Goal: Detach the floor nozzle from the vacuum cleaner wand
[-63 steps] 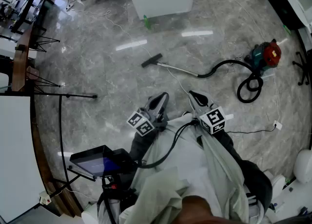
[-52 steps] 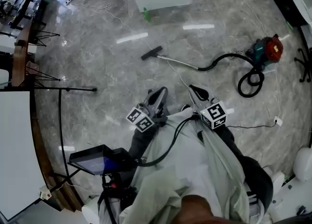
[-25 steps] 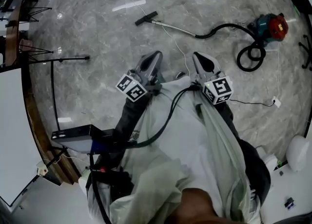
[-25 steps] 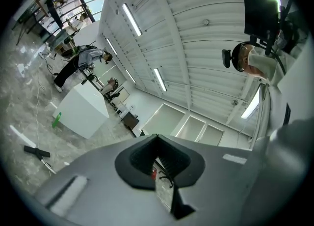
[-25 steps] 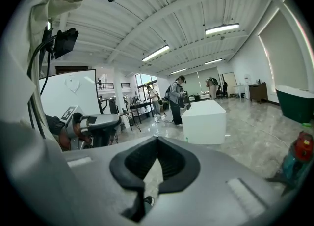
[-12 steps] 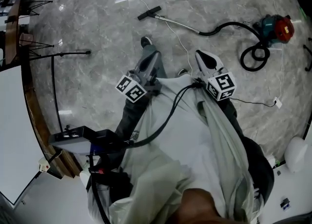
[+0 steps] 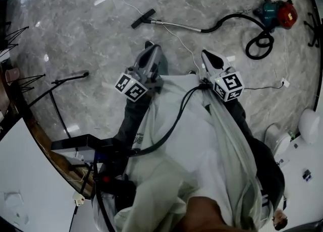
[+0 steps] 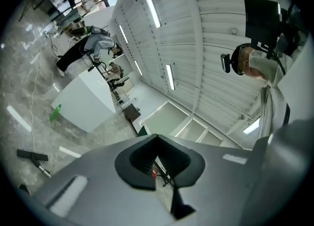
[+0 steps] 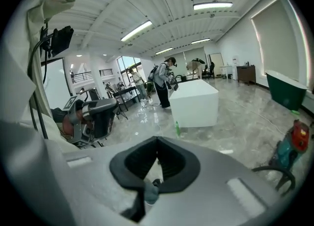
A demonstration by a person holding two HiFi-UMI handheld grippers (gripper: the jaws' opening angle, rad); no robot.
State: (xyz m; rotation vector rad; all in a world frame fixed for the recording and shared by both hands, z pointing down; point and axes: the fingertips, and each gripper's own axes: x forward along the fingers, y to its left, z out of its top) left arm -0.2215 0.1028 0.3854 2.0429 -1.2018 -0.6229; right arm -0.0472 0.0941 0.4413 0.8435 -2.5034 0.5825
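Observation:
The black floor nozzle point(image 7: 143, 18) lies on the grey marble floor, joined to the metal wand point(image 7: 176, 25). A black hose point(image 7: 234, 18) runs from the wand to the red and teal vacuum body point(image 7: 276, 13). My left gripper point(image 7: 153, 49) and right gripper point(image 7: 208, 55) are held out side by side in the air, well short of the wand, both shut and empty. In the left gripper view the nozzle point(image 8: 32, 155) shows small at the lower left, beyond the gripper point(image 8: 158, 141). The right gripper view has the vacuum body point(image 9: 293, 144) at the right, beside the gripper point(image 9: 157, 141).
A tripod stand point(image 7: 68, 78) and a device on a stand point(image 7: 83, 142) are at my left. A white cord point(image 7: 176, 42) crosses the floor under the grippers. A white cabinet point(image 9: 196, 103) with a green bottle point(image 9: 177, 128) beside it stands beyond; a person point(image 9: 164, 87) works behind it.
The person has walked toward the vacuum cleaner, so nozzle and wand lie closer ahead. Both grippers have moved forward and a little down, staying shut.

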